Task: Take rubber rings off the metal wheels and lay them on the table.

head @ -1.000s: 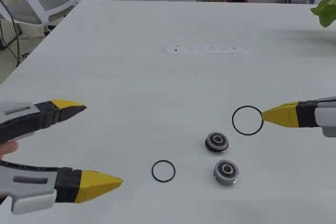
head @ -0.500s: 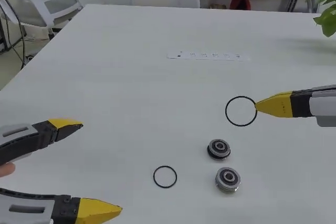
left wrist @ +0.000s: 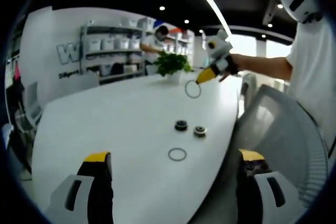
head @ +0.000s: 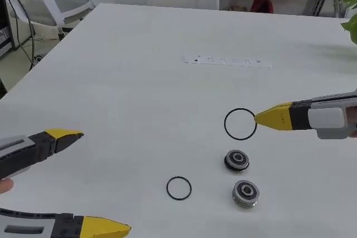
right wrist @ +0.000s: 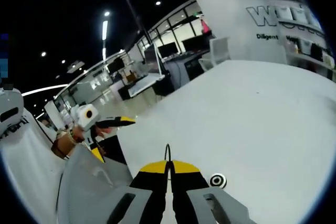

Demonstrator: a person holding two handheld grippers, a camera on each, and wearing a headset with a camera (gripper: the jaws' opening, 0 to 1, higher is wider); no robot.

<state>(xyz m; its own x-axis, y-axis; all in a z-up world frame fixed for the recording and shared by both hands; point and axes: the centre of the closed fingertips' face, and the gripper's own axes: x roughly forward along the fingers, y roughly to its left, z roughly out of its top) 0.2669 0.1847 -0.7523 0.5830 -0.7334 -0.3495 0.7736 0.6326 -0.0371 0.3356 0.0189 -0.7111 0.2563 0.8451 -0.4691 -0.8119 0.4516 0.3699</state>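
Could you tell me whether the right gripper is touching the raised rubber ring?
Touching. In the right gripper view, the right gripper is shut on the raised rubber ring.

The raised ring (head: 240, 124), thin and black, hangs upright in the air, pinched at its 3 o'clock edge by the closed right gripper (head: 256, 119). At its 6 o'clock lies the upper wheel (head: 236, 160) (darker at the rim), with the lower wheel (head: 245, 192) just beyond. The loose ring (head: 179, 188) lies flat at the lower wheel's 9 o'clock.

Your table (head: 139, 71) is smooth matt white; the wheels (head: 236, 160) gleam metallic, the rings (head: 179, 188) look dull black rubber.
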